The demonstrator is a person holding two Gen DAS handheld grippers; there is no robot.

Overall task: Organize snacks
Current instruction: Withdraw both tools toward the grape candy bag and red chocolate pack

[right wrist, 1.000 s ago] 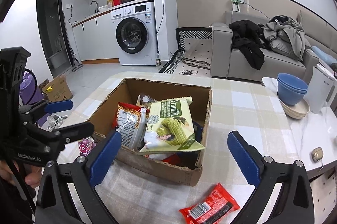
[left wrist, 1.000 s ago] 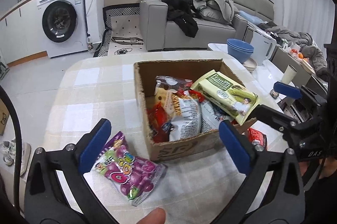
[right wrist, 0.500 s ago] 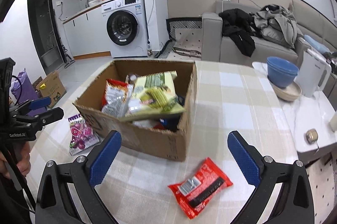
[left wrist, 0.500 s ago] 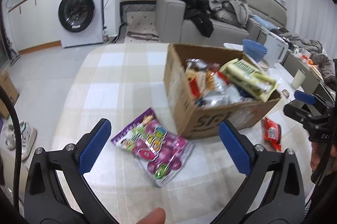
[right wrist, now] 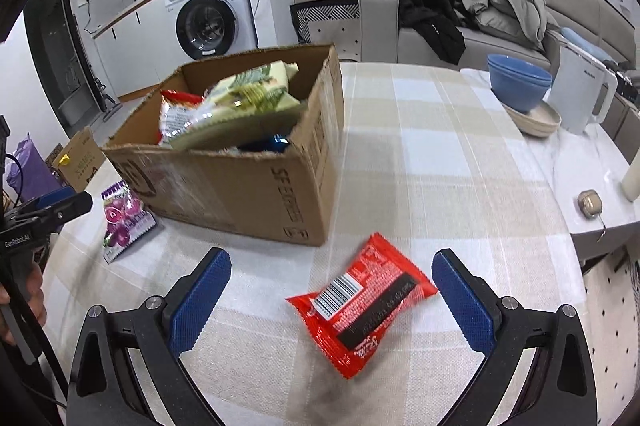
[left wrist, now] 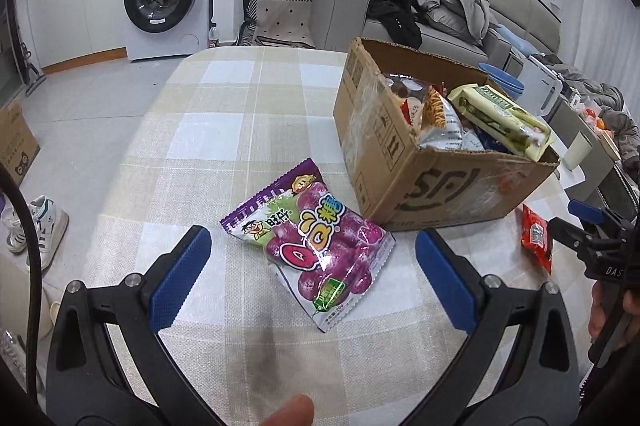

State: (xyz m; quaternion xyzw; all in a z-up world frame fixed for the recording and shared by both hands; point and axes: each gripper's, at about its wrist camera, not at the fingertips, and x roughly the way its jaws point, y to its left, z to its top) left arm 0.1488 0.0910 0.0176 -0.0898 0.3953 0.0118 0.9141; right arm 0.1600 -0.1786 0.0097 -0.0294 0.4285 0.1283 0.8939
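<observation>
Left hand-held gripper (left wrist: 312, 254): being held low over the near part of the desk (left wrist: 224, 129), its 2 blue-padded fingers (left wrist: 180, 274) spread wide and gripping nothing. A purple candy bag (left wrist: 312, 246) is lying flat on the checked cloth between and just beyond the pads, touched by neither. A fingertip is showing at the bottom edge of the left wrist view.

Right hand-held gripper (right wrist: 332, 298): also being held spread wide, nothing pinched. A red snack packet (right wrist: 364, 302) is lying flat on the desk between its pads, barcode side up, closer to the right pad, with no contact visible.

A cardboard box (left wrist: 432, 161) is standing open on the desk, far of both packets and near each of them. It is being filled by several snack bags; a pale green corn-print packet (left wrist: 500, 117) is resting on top, tilted over the others.

In the left wrist view the red packet is seen at the right of the box, with the right hand-held gripper beside it. In the right wrist view the purple bag is seen at the left of the box, near its corner.

On the far right, 2 blue bowls (right wrist: 518, 85) are being carried by a beige dish, with a white kettle (right wrist: 580, 93) just beside them.
</observation>
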